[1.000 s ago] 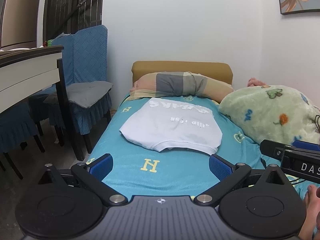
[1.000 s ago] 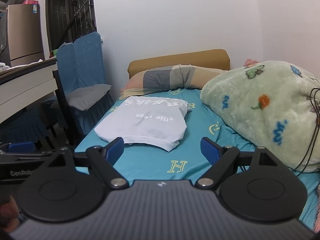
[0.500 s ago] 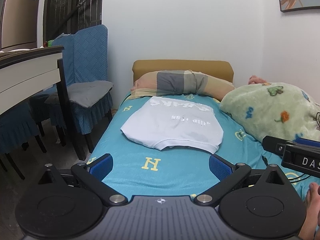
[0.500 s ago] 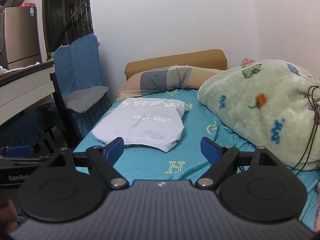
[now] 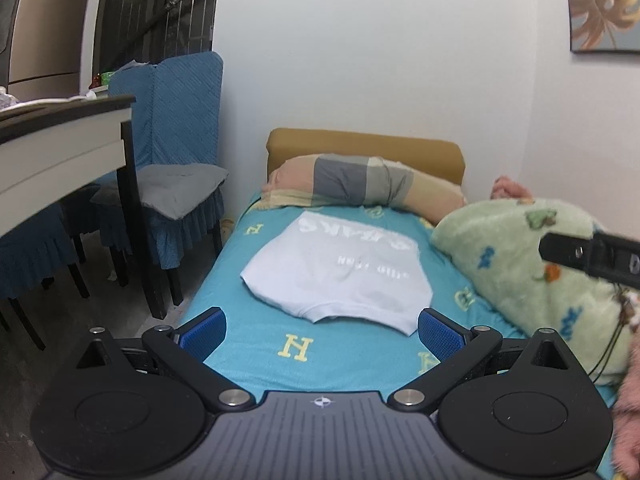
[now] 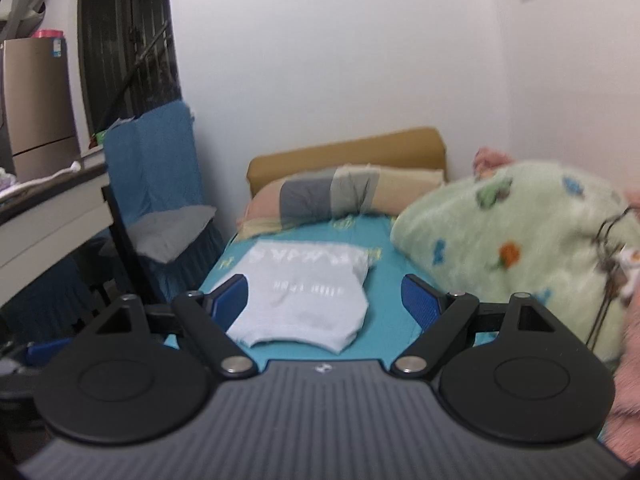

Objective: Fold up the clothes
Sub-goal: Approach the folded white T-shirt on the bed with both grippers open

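Note:
A folded white T-shirt (image 5: 340,272) with pale lettering lies flat on the turquoise bed sheet (image 5: 248,344), below the pillow. The same T-shirt (image 6: 304,300) shows blurred in the right wrist view. My left gripper (image 5: 322,334) hangs open short of the shirt's near hem, holding nothing. My right gripper (image 6: 324,300) is open too, raised above the bed, its blue pads framing the shirt without touching it. Part of the right gripper's body (image 5: 592,256) juts in at the right of the left wrist view.
A striped pillow (image 5: 360,184) and tan headboard (image 5: 364,144) lie at the far end. A green fleece blanket (image 5: 532,264) is heaped on the bed's right side. To the left are blue-covered chairs (image 5: 176,140) and a table (image 5: 60,140).
Both grippers have risen and tilted up, so the bed sits lower in both views. The right wrist view is now motion-blurred. The shirt has not moved.

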A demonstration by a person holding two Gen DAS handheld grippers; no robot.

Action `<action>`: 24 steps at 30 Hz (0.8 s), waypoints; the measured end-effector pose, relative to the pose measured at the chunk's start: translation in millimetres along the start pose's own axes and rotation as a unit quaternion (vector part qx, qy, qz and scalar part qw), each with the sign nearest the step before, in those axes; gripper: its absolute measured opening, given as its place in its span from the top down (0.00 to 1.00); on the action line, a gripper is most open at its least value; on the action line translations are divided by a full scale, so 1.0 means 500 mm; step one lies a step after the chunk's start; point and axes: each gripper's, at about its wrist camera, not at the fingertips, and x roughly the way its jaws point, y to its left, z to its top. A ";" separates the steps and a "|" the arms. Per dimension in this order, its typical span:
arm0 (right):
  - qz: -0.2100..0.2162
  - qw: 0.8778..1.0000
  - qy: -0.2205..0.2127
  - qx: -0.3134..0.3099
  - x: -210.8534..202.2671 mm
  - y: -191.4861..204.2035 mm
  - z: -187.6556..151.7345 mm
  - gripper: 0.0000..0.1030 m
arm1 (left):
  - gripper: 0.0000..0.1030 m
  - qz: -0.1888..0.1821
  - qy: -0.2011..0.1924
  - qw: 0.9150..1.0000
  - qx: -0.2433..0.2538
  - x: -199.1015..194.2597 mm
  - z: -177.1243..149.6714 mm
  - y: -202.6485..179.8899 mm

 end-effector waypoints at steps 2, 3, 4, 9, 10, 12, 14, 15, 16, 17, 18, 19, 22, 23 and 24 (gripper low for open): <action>-0.006 1.000 -0.004 0.017 -0.016 -0.001 0.027 0.17 | 0.00 0.001 0.001 1.000 0.000 -0.025 0.021 -0.003; -0.006 1.000 -0.007 0.023 -0.027 -0.001 0.037 0.17 | 0.00 0.001 0.002 1.000 0.000 -0.036 0.030 -0.006; -0.004 1.000 -0.005 0.025 -0.036 -0.003 0.045 0.17 | 0.00 0.002 0.004 1.000 0.001 -0.046 0.039 -0.008; -0.002 0.998 -0.004 0.055 -0.087 -0.014 0.070 0.17 | 0.00 0.002 0.010 1.000 0.003 -0.075 0.066 -0.017; -0.002 0.999 -0.004 0.053 -0.097 -0.011 0.075 0.17 | 0.00 -0.002 0.011 1.000 -0.001 -0.080 0.072 -0.017; -0.001 0.999 -0.008 0.047 -0.119 -0.006 0.087 0.17 | 0.00 -0.004 0.007 1.000 -0.003 -0.093 0.080 -0.017; -0.001 0.999 -0.015 0.041 -0.143 -0.002 0.103 0.17 | 0.00 -0.003 -0.002 1.000 0.003 -0.113 0.084 -0.018; -0.001 0.999 -0.019 0.038 -0.155 0.000 0.111 0.17 | 0.00 -0.003 -0.004 1.000 0.007 -0.125 0.087 -0.019; 0.000 0.999 -0.022 0.033 -0.168 0.001 0.119 0.17 | 0.00 -0.004 -0.004 1.000 0.009 -0.138 0.093 -0.020; 0.000 0.999 -0.026 0.029 -0.182 0.002 0.127 0.17 | 0.00 -0.004 -0.003 1.000 0.012 -0.151 0.099 -0.020; 0.001 0.999 -0.029 0.025 -0.195 0.003 0.136 0.17 | 0.00 -0.005 -0.003 1.000 0.014 -0.165 0.104 -0.021; 0.002 0.999 -0.032 0.021 -0.209 0.004 0.144 0.17 | 0.00 -0.006 -0.003 1.000 0.017 -0.178 0.110 -0.021; 0.001 0.999 -0.042 0.008 -0.246 0.005 0.169 0.17 | 0.00 -0.007 -0.002 1.000 0.025 -0.217 0.127 -0.023; -0.003 0.999 -0.041 0.005 -0.250 0.002 0.178 0.17 | 0.00 -0.008 -0.002 1.000 0.027 -0.230 0.132 -0.023; -0.007 0.999 -0.039 0.005 -0.249 -0.005 0.189 0.17 | 0.00 -0.009 -0.001 1.000 0.030 -0.244 0.138 -0.024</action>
